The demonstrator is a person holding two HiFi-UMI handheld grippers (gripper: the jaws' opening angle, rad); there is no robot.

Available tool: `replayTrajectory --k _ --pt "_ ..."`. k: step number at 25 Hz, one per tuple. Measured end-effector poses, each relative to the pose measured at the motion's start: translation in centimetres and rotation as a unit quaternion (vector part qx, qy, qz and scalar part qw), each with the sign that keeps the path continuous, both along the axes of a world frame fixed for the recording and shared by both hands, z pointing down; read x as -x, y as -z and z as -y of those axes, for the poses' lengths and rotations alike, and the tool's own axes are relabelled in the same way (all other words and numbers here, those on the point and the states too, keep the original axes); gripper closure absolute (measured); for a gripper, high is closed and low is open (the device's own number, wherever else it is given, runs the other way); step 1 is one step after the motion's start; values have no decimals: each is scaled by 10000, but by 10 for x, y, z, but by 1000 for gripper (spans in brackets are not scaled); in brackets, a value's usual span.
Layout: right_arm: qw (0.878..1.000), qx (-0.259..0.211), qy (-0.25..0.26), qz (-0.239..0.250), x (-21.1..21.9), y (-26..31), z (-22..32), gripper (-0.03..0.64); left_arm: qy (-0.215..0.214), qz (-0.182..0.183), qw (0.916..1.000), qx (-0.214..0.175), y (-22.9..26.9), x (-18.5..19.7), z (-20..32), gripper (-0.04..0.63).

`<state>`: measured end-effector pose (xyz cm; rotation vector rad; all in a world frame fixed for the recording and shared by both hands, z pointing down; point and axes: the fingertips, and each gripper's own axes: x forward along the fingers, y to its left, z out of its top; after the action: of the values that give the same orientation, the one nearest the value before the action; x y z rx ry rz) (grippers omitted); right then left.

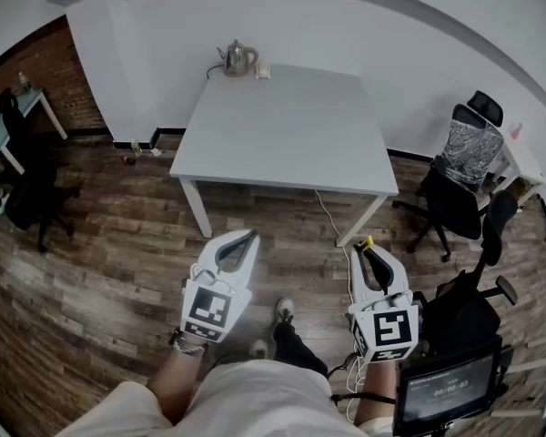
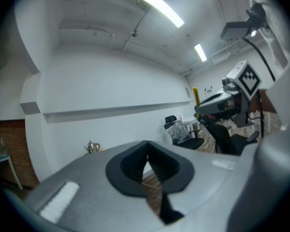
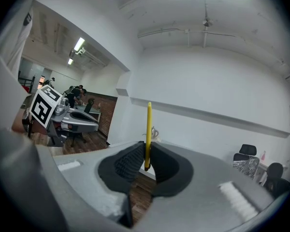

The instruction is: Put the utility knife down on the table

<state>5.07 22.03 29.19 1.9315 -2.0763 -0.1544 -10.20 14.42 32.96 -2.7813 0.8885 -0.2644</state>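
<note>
Currently I count one utility knife (image 3: 148, 124), yellow, pinched upright in my right gripper (image 1: 366, 247) on the near side of the one white table (image 1: 282, 126). My left gripper (image 1: 247, 238) is pressed together, empty. One kettle (image 1: 237, 58) sits at the table's far edge.

We see a yellow utility knife (image 3: 148, 129) pinched between the black ribbed fingers (image 3: 128, 161) of our pale grey right gripper (image 1: 369, 247), whose cube (image 1: 385, 328) bears black-and-white square markers. Beyond the fingers, a white counter (image 1: 282, 126) stands on a brown wood-plank floor (image 1: 109, 244).
</note>
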Motion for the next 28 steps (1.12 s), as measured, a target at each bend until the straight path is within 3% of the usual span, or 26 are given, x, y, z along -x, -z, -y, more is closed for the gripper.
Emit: replayTrajectory --k 14,28 --pt "9999 43 -64 78 -16 -7 20 571 -13 48 10000 71 -10 -13 20 591" --pt "9997 27 185 184 -34 -12 83 571 217 169 9996 1 -6 -26 71 590"
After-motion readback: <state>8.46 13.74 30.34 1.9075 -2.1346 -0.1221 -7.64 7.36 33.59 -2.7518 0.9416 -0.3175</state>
